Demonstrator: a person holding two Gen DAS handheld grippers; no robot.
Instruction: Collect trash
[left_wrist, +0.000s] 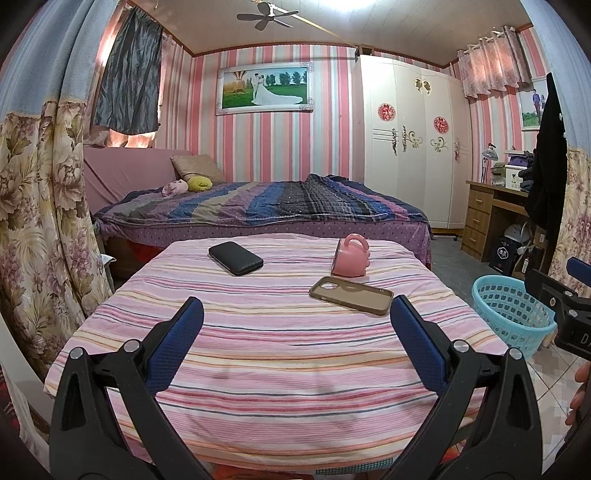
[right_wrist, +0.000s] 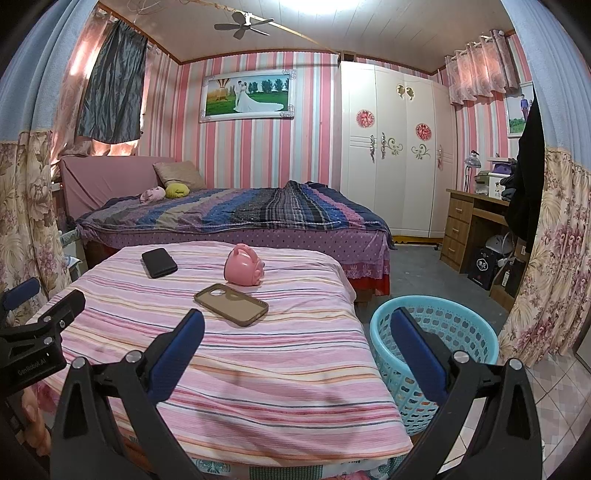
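We see the basket (right_wrist: 436, 354) almost whole only through the right wrist camera, where it stands on the floor just right of the table (right_wrist: 221, 369); the left wrist camera catches just its left part (left_wrist: 513, 314), the rest cut off behind the right gripper's body at the right edge. The right camera in turn shows the left gripper's body at its left edge, while the left camera alone shows a bit of a hand (left_wrist: 581, 391) at the far right edge. Our left gripper (left_wrist: 295, 334) hangs over the near part of the striped cloth with its fingers spread wide and nothing between them; our right gripper (right_wrist: 297, 339) is likewise spread wide and empty, its right finger in front of the basket's near rim. On the cloth lie a black case (left_wrist: 235, 258) at the far left, a pink mug (left_wrist: 351, 260) tipped on its side farther right, and a brown phone case (left_wrist: 351, 295) just near the mug, well apart from both grippers. The basket's inside looks dark and is partly hidden by the finger, so we cannot tell what it holds. The mug's mouth faces left and its inside is not visible.
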